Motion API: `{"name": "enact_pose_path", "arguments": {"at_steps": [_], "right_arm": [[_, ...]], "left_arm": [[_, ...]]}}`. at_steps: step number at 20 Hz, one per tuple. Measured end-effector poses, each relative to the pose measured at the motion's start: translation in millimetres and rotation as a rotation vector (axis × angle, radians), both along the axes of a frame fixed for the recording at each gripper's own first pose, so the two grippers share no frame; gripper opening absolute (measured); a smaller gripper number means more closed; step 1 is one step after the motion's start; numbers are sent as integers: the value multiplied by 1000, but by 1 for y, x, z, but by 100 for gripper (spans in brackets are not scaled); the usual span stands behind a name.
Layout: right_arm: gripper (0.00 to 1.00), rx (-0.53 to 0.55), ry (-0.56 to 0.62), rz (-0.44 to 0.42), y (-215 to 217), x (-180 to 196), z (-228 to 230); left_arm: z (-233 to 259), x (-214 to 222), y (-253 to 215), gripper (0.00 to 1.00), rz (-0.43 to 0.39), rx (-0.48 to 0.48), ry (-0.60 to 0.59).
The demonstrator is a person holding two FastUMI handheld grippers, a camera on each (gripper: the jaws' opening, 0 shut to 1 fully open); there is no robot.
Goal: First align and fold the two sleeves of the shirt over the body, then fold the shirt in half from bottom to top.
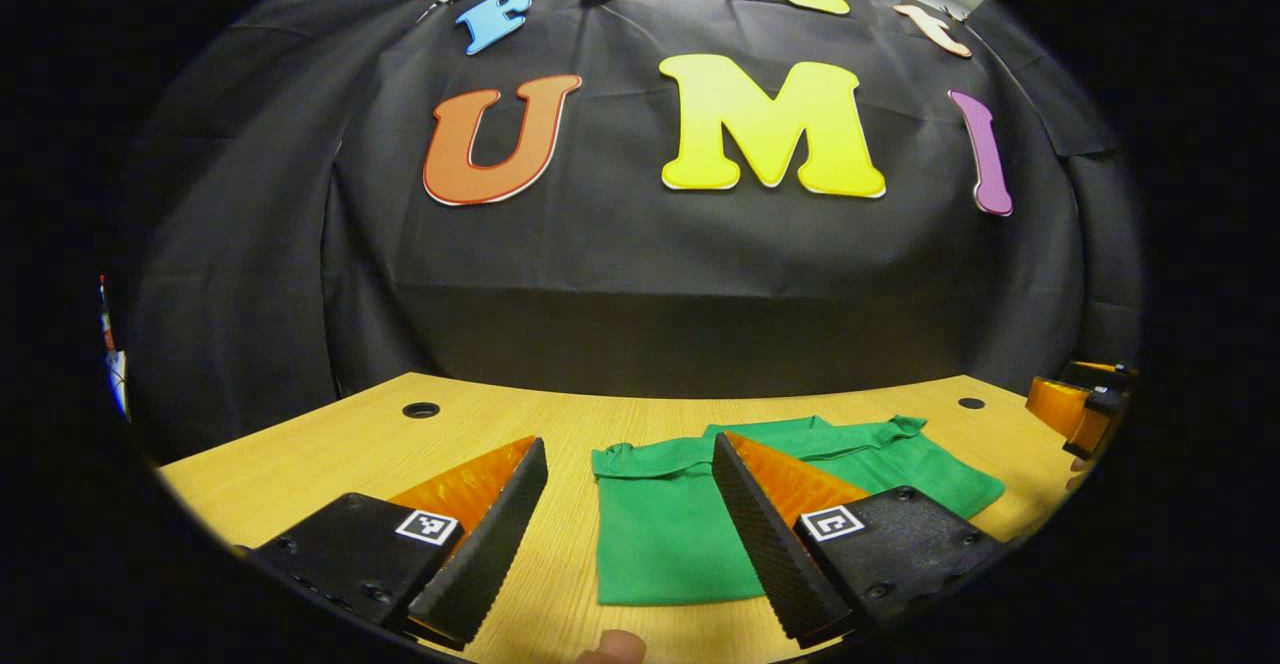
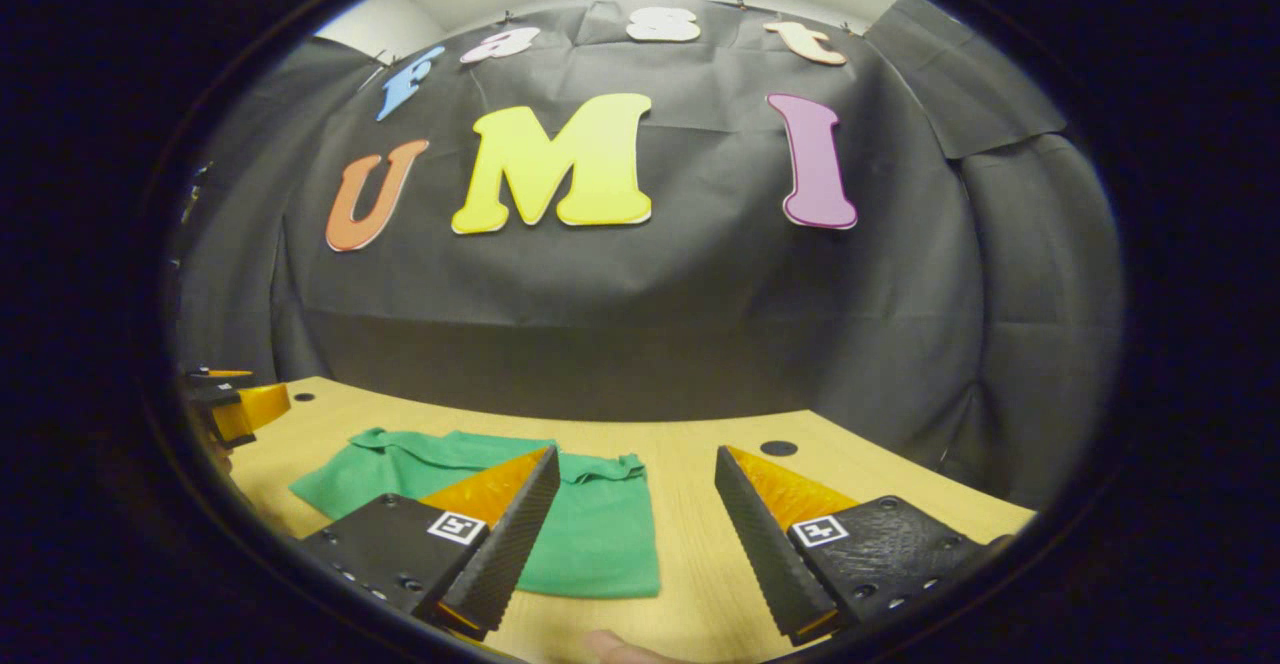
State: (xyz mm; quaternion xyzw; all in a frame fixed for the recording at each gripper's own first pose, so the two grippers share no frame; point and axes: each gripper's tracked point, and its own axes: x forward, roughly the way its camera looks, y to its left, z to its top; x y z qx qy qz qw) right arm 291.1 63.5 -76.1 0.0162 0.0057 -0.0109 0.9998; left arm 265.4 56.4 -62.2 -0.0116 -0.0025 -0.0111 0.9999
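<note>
A: Where's the shirt (image 1: 690,519) sitting?
B: Green one, lying flat on the wooden table (image 1: 330,449), folded into a compact block w/ a bunched edge toward the booth wall. In the left gripper view it's lying ahead of the left gripper (image 1: 630,534), partly behind that gripper's right-hand finger. In the right gripper view the shirt (image 2: 590,534) is lying to the left, behind the right gripper's (image 2: 632,544) left-hand finger.
A: Fingers?
B: Both grippers are hovering w/ fingers spread wide, pinching nothing, not touching the cloth.
A: Any readable writing or brands?
B: No legible text on the shirt or table. Each finger base is carrying a small black-and-white square marker (image 1: 427,527), just a pattern, no words.
A: Other bits?
B: Round cable hole (image 1: 421,410) in the table. The other gripper is showing at each view's edge.
</note>
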Motion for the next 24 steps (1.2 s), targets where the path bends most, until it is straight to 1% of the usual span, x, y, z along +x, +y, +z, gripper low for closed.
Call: {"name": "enact_pose_path", "arguments": {"at_steps": [4, 6, 7, 9, 10, 11, 12, 14, 15, 16, 18, 20, 22, 23, 24], "right_arm": [[95, -31, -43, -36, -17, -75, 43], [96, -67, -31, -53, -29, -115, 65], [95, -70, -25, -55, -35, -134, 74], [96, -47, -33, -49, -41, -177, 96], [95, -43, -39, -57, -47, -196, 104], [96, -55, -53, -72, -56, -217, 111], [93, -72, -65, -86, -63, -233, 118], [96, -101, -91, -87, -70, -263, 127], [96, -111, -101, -80, -70, -274, 130], [95, -116, -101, -78, -71, -280, 131], [96, -125, -78, -72, -74, -286, 121], [95, -133, -54, -56, -73, -287, 107], [95, -127, -50, -31, -67, -286, 95], [97, -132, -54, -23, -68, -284, 90], [95, -141, -60, -26, -70, -280, 87]], "left_arm": [[37, -74, -3, 100, 25, 71, -60], [49, -114, -5, 100, 32, 55, -73], [57, -133, -6, 100, 27, 44, -72], [72, -168, -8, 100, 12, 33, -71], [78, -183, -13, 100, -12, 37, -67], [81, -197, -12, 100, -14, 32, -57], [80, -209, -10, 100, -6, 20, -31], [80, -226, -11, 100, -11, -5, -20], [79, -231, -13, 100, -12, -11, -19], [75, -235, -19, 100, -32, -9, -20], [68, -241, -29, 100, -59, 26, 21], [73, -244, -27, 100, -40, 53, -3], [70, -244, -31, 100, -33, 48, -2], [70, -243, -33, 100, -33, 44, -2], [67, -243, -36, 100, -32, 46, 1]]}}
